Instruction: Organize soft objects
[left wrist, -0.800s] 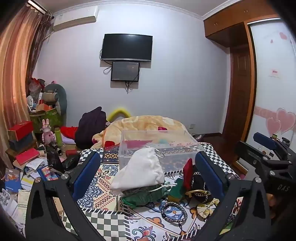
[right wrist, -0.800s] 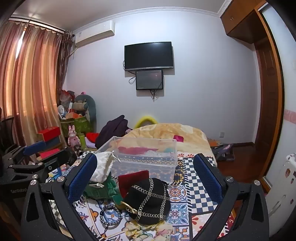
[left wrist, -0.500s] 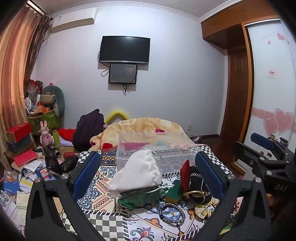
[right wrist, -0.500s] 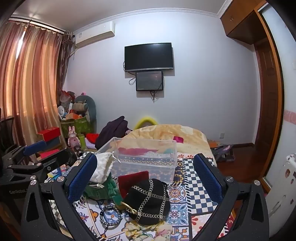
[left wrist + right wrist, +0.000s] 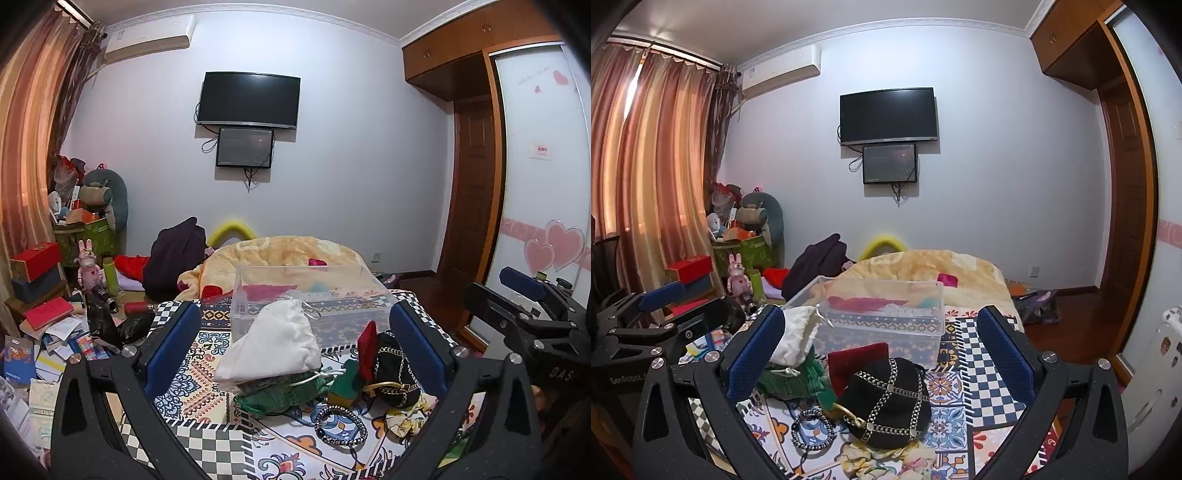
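Patterned cloth (image 5: 207, 373): white pouch (image 5: 273, 345) before clear bin (image 5: 306, 295).

You have a bed under a patterned cloth (image 5: 207, 373) of tiles and checks. Toward its far end sits a clear plastic bin (image 5: 306, 295). Nearer you lie a green pouch (image 5: 280, 393) with a white pouch (image 5: 273, 347) on it, a black chain-trimmed cap (image 5: 890, 402) and a braided bracelet (image 5: 341, 422).
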